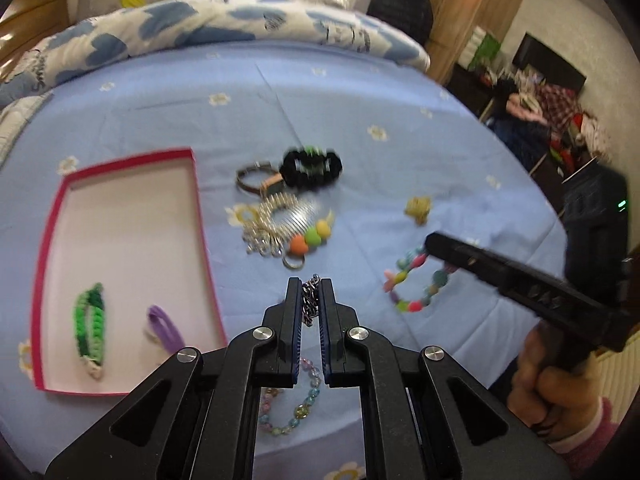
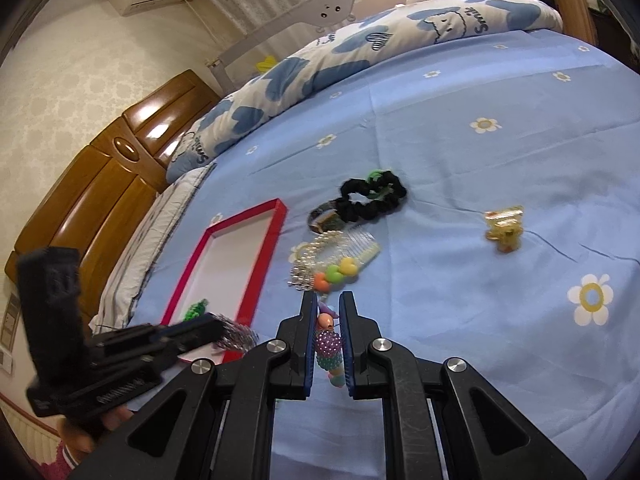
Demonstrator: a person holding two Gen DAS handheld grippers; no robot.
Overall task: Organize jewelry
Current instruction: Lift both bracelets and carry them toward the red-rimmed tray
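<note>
My left gripper [image 1: 310, 286] is shut on a dark metal chain [image 1: 310, 300], held just right of the red-rimmed box [image 1: 200, 216]. The box holds a green braided band [image 1: 89, 316] and a purple band [image 1: 164, 328]. My right gripper [image 2: 327, 300] is shut on a colourful bead bracelet [image 2: 330, 346]; that bracelet also shows in the left wrist view [image 1: 416, 280] with the right gripper [image 1: 434, 245] at it. A pile with a pearl comb [image 1: 280, 216], a black scrunchie [image 1: 312, 168] and a heart keyring [image 1: 310, 238] lies beyond.
A yellow clip [image 1: 418, 208] lies right of the pile on the blue bed sheet [image 1: 360, 92]. A pastel bead bracelet [image 1: 298, 404] lies under my left gripper. A folded quilt [image 1: 224, 28] lines the far side. A wooden headboard [image 2: 100, 184] stands at the left.
</note>
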